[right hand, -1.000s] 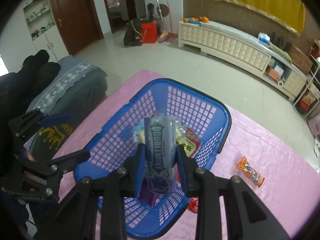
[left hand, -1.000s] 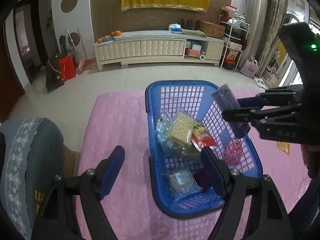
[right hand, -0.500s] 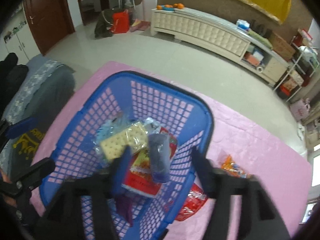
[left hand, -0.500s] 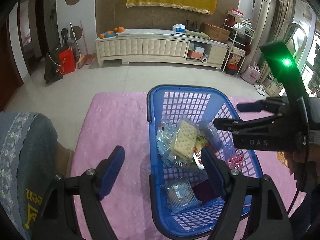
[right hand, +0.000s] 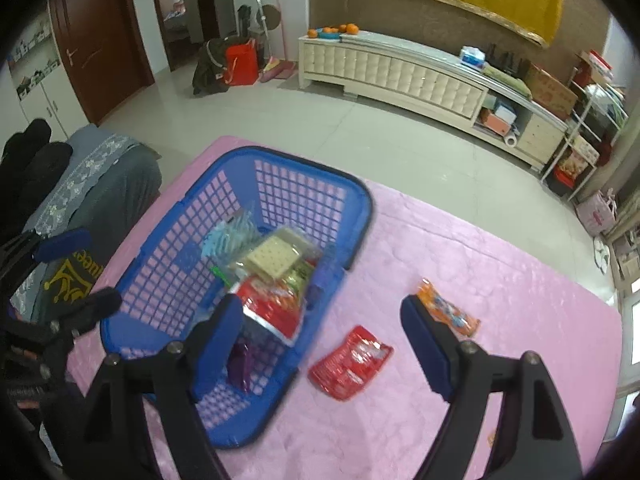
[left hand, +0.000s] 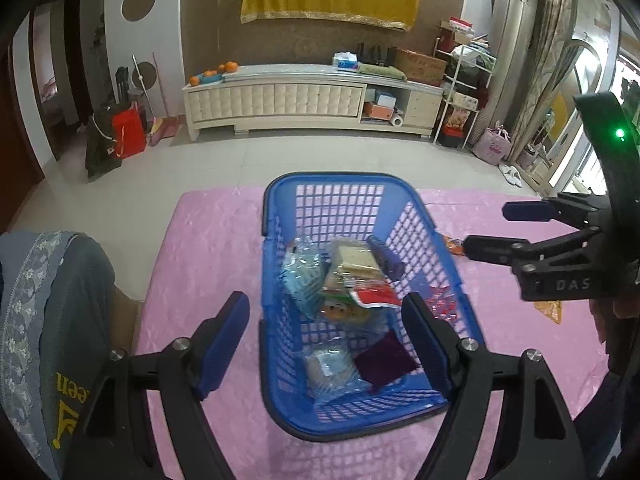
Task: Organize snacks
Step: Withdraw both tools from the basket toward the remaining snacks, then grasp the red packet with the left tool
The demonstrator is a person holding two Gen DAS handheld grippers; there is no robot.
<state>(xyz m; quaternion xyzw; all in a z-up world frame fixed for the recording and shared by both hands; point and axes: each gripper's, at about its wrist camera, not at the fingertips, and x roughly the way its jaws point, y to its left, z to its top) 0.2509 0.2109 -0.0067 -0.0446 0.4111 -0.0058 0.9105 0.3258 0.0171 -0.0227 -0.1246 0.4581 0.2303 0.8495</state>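
A blue plastic basket [left hand: 280, 196] [right hand: 360, 216] sits on a pink cloth and holds several snack packs, among them a cracker pack [left hand: 354, 258] [right hand: 274, 260] and the blue gum pack [left hand: 386, 258]. My left gripper [left hand: 326, 338] is open and empty, straddling the basket's near left wall. My right gripper [right hand: 322, 338] is open and empty, right of the basket above a red snack packet [right hand: 350, 362]; it also shows in the left wrist view [left hand: 486, 230]. An orange snack packet [right hand: 448, 308] lies further right.
The pink cloth [right hand: 460, 248] ends at a tiled floor. A grey covered seat [left hand: 44, 304] stands left of the cloth. A white cabinet [left hand: 280, 100] runs along the far wall.
My right gripper opened and dropped the blue gum pack into the basket, then moved right, out over the cloth. My left gripper stayed open by the basket.
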